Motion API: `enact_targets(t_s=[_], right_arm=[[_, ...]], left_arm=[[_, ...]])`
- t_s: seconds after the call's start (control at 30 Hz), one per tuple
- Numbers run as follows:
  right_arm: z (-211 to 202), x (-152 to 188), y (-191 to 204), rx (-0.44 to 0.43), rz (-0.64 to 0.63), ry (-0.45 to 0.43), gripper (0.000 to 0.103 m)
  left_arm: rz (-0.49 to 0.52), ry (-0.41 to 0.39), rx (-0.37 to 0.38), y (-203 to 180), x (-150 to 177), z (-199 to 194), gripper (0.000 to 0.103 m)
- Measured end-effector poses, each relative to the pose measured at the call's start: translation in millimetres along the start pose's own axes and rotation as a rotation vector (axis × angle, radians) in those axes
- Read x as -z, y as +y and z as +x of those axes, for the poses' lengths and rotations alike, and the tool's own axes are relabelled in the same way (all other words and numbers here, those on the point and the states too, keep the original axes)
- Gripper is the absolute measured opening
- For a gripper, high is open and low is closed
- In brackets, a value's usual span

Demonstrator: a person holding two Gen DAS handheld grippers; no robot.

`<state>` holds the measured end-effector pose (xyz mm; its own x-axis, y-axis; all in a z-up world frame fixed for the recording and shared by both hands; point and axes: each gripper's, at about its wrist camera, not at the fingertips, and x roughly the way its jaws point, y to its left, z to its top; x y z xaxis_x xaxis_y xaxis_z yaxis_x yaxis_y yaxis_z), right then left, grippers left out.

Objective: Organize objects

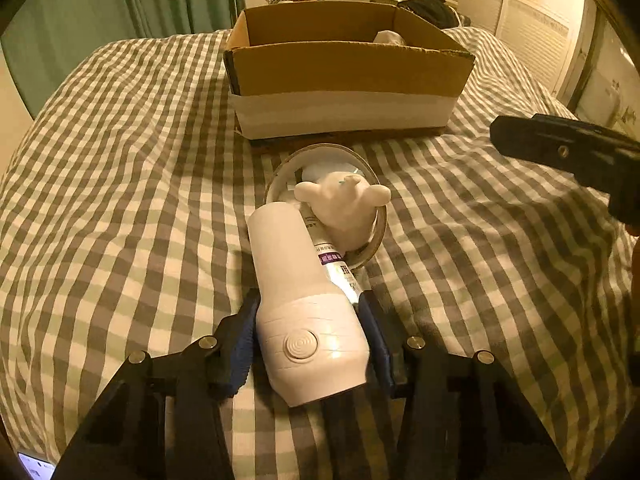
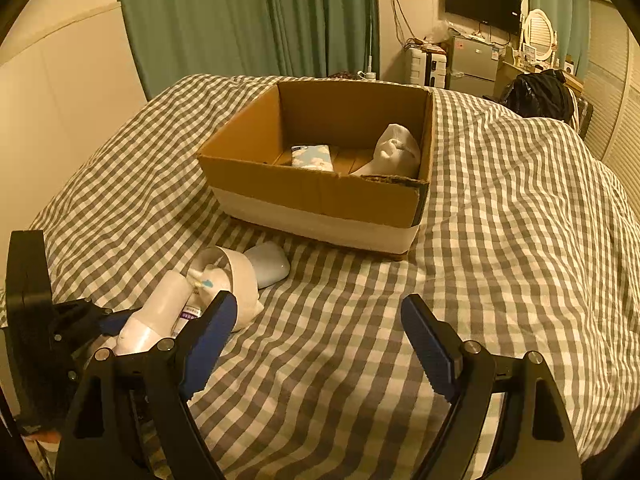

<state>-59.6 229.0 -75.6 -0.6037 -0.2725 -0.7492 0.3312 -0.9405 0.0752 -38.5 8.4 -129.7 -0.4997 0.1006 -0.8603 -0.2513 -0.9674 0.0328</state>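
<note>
My left gripper [image 1: 310,312] is shut on a white cylindrical device with a round button [image 1: 300,304] lying on the checked bed. Just beyond it lie a tape roll [image 1: 376,236], a white bear-shaped figure [image 1: 344,208] and a tube with purple label [image 1: 336,264]. The same pile shows in the right wrist view, with the device [image 2: 160,312] and a pale blue object [image 2: 270,264]. An open cardboard box [image 1: 344,76] stands behind, holding a white sock [image 2: 396,152] and a tissue pack [image 2: 312,157]. My right gripper [image 2: 318,312] is open and empty over the bed.
The checked bedspread [image 2: 500,240] covers the whole surface. Green curtains [image 2: 248,20], a TV [image 2: 482,2], a small fridge [image 2: 472,64] and a black bag [image 2: 540,96] stand beyond the bed. The right gripper's body [image 1: 568,152] shows at right in the left wrist view.
</note>
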Motion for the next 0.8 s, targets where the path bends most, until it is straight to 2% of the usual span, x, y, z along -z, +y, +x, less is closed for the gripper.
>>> enact_targets(t_s=[0.23, 0.53, 0.8], right_arm=[[3.3, 1.8, 3.8, -0.001, -0.006, 0.013, 0.084], [3.4, 3.7, 18.2, -0.041, -0.024, 0.026, 0.084], [23.0, 8.5, 57.2, -0.107, -0.072, 0.096, 0.084]], left_arm=[[-0.046, -0.041, 0.033, 9.8, -1.1, -23.5, 0.050], [-0.096, -0.118, -0.007, 37.0, -21.1, -47.6, 0.050], [-0.131, -0.158, -0.036, 66.7, -30.3, -54.5, 0.050]])
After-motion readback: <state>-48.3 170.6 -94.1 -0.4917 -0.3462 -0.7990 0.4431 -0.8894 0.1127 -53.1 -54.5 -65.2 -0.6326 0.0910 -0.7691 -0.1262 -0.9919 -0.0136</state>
